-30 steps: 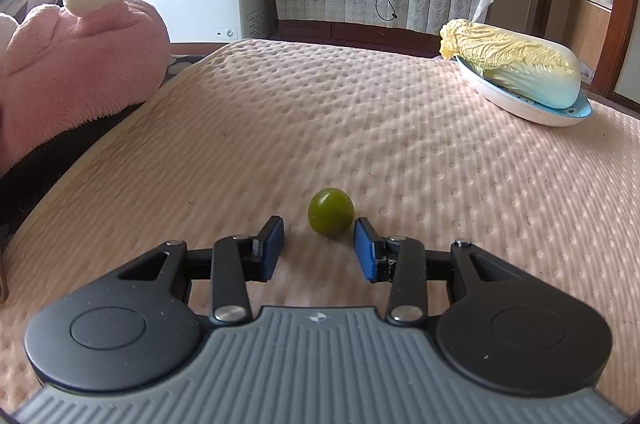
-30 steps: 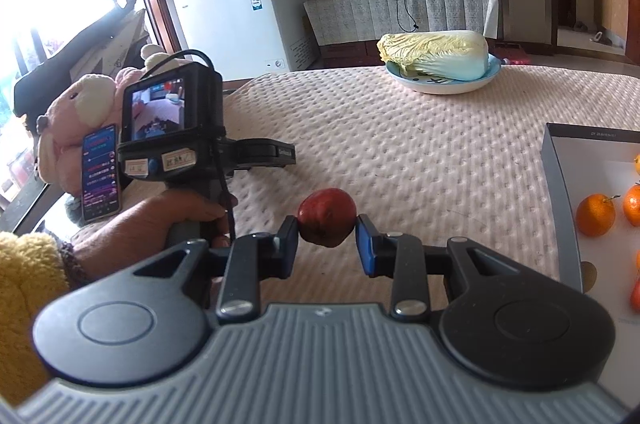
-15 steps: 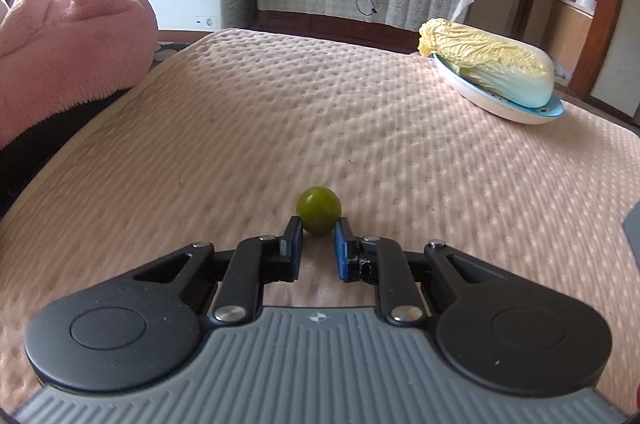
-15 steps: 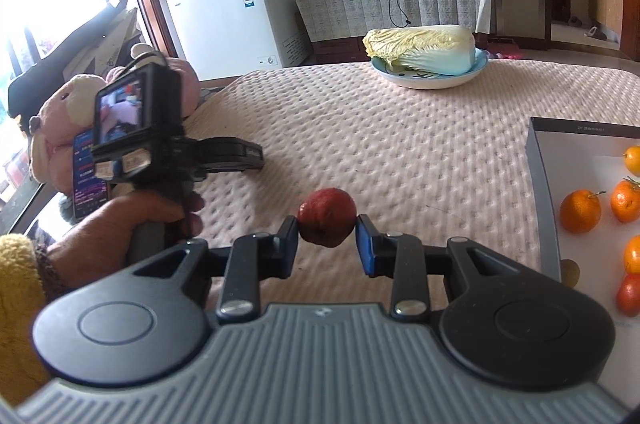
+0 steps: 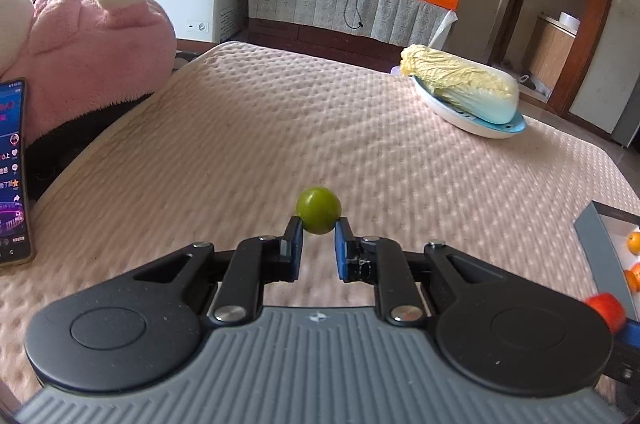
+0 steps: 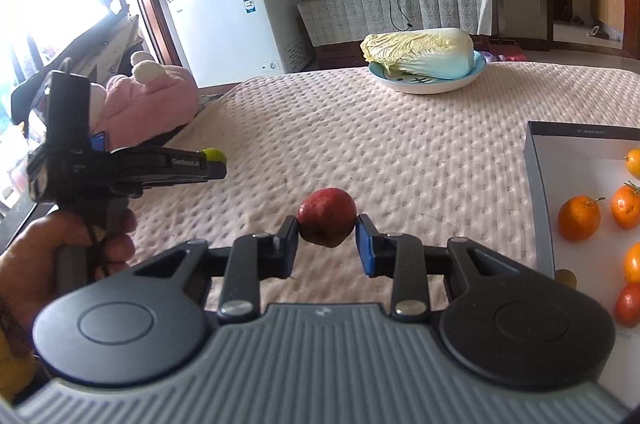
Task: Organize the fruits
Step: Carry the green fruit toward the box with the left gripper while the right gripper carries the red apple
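My left gripper point(image 5: 318, 228) is shut on a small green fruit point(image 5: 318, 209) and holds it above the pink quilted table cover point(image 5: 280, 127). It also shows in the right wrist view point(image 6: 214, 159) at the left, with the green fruit point(image 6: 215, 155) at its tip. My right gripper point(image 6: 327, 228) is shut on a dark red fruit point(image 6: 327, 222), lifted over the cover. A grey-rimmed white tray point(image 6: 534, 183) at the right holds several oranges point(image 6: 579, 218) and a red fruit point(image 6: 628, 304).
A plate point(image 6: 428, 85) with a Chinese cabbage point(image 6: 420, 51) stands at the far side of the table. A pink plush toy point(image 5: 88, 51) and a lit phone point(image 5: 12, 175) lie at the left edge. A white freezer point(image 6: 236, 23) stands behind.
My left gripper closed on the green fruit and lifted it off the cover. My right gripper kept its hold on the red fruit and shifted slightly toward the tray.
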`<state>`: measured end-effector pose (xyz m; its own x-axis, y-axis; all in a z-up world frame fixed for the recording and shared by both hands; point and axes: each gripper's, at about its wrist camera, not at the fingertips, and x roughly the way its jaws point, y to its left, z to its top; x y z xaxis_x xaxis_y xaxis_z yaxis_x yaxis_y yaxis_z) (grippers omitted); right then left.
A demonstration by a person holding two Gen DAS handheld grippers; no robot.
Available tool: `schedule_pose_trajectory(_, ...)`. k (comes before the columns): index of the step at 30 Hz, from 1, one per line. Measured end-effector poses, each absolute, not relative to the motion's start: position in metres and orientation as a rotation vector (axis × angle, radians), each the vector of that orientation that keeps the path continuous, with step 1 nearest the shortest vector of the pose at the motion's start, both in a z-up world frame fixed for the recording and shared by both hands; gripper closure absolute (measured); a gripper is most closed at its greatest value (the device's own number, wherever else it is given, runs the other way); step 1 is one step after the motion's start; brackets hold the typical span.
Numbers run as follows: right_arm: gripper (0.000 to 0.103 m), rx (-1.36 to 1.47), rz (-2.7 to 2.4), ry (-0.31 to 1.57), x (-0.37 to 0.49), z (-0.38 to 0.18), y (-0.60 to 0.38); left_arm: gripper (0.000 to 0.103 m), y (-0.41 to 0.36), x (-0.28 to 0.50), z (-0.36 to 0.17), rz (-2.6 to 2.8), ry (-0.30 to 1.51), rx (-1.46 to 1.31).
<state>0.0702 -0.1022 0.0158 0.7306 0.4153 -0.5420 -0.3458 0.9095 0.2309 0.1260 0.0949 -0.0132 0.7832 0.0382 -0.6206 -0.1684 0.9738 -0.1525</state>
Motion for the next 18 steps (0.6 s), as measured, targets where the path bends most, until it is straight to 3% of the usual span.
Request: schedule_pose_trajectory(18, 0.069, 0.123, 0.435, 0.62, 0.071, 0.016, -0.102, 0.083, 0.052, 0.017, 0.014, -0.019, 0.656, -0.17)
